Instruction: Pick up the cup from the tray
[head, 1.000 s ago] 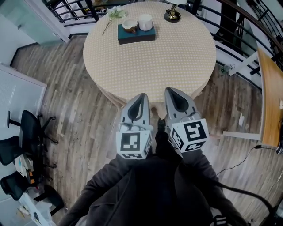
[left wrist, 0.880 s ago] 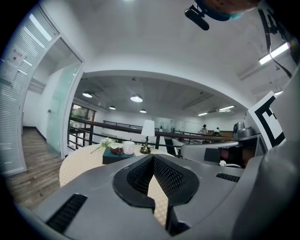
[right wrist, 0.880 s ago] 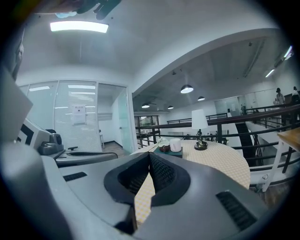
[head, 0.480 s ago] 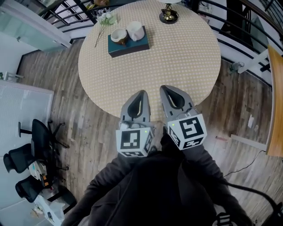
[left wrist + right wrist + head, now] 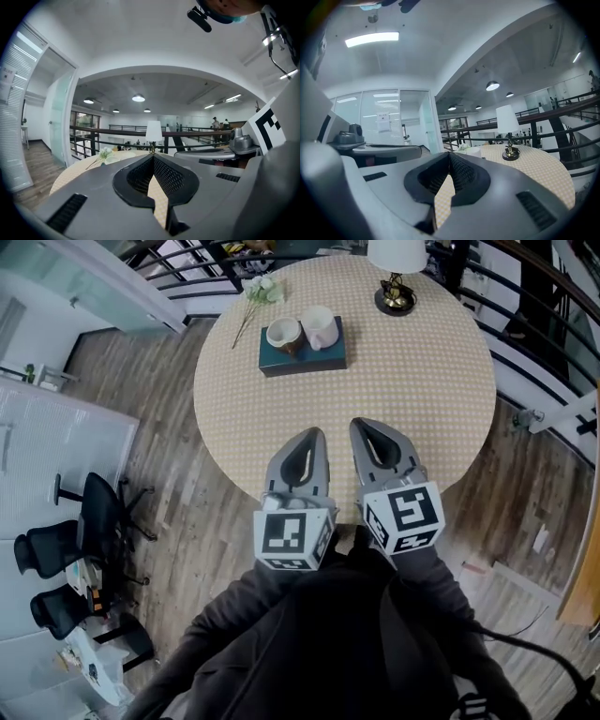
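Cup point(image 5: 319, 326) on tray point(image 5: 305, 362), well beyond closed fingers point(image 5: 322, 460).

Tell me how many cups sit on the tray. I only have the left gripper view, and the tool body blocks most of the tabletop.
Observer: Two. A brown-lined cup stands on the left and a white cup beside it, both on the dark tray.
Operator: Where is that tray from my tools?
Observer: At the far side of the round table. The left tool and right tool are over the near edge, well short of it.
Operator: Is the right tool open?
Observer: No. The right gripper view shows its jaws shut with nothing between them.
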A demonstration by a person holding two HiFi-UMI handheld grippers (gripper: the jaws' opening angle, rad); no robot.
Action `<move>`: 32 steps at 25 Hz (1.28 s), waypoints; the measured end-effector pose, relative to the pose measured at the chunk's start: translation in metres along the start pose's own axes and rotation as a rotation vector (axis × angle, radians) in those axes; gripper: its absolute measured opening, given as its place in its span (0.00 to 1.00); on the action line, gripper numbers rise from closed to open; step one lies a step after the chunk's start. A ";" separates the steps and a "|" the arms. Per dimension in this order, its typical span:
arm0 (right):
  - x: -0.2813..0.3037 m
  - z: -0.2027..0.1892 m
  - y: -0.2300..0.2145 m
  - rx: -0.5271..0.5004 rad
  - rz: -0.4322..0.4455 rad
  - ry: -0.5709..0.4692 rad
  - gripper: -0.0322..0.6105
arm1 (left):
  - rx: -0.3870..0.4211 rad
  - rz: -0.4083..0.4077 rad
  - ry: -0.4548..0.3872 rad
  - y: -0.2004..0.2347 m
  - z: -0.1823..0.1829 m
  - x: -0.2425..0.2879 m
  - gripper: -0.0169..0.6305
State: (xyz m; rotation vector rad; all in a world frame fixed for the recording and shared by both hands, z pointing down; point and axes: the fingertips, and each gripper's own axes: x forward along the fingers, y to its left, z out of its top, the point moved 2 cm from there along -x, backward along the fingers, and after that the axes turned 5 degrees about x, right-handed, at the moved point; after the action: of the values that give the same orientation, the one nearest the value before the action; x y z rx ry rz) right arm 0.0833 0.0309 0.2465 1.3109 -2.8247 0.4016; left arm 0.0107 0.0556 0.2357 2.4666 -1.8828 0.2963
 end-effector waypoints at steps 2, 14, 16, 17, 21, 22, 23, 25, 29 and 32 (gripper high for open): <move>0.012 0.002 -0.003 -0.009 0.005 0.004 0.06 | -0.003 0.010 -0.001 0.008 -0.001 0.007 0.03; 0.103 -0.006 -0.018 -0.040 -0.030 0.080 0.06 | -0.054 0.003 -0.002 0.072 -0.009 0.067 0.03; 0.122 -0.013 -0.025 -0.034 -0.053 0.102 0.06 | -0.064 -0.011 0.016 0.083 -0.017 0.079 0.03; 0.132 -0.017 -0.029 -0.031 -0.067 0.112 0.06 | -0.070 -0.019 0.024 0.089 -0.021 0.084 0.03; 0.171 -0.028 -0.045 -0.026 -0.128 0.148 0.06 | -0.137 -0.027 0.033 0.112 -0.032 0.110 0.03; 0.179 -0.031 -0.049 -0.026 -0.141 0.154 0.06 | -0.154 -0.031 0.039 0.117 -0.036 0.115 0.03; 0.187 -0.034 -0.054 -0.026 -0.155 0.159 0.06 | -0.168 -0.038 0.046 0.121 -0.040 0.121 0.03; 0.203 -0.038 -0.066 -0.025 -0.187 0.169 0.08 | -0.191 -0.051 0.060 0.129 -0.048 0.132 0.03; 0.231 -0.041 -0.085 -0.034 -0.229 0.198 0.38 | -0.238 -0.064 0.086 0.144 -0.062 0.149 0.03; 0.250 -0.039 -0.095 -0.048 -0.234 0.213 0.44 | -0.268 -0.074 0.112 0.151 -0.072 0.158 0.03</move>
State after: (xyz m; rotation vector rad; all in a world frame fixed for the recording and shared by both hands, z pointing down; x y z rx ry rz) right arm -0.0120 -0.2068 0.3329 1.4702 -2.4606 0.4355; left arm -0.1035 -0.1260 0.3175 2.2857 -1.6626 0.1633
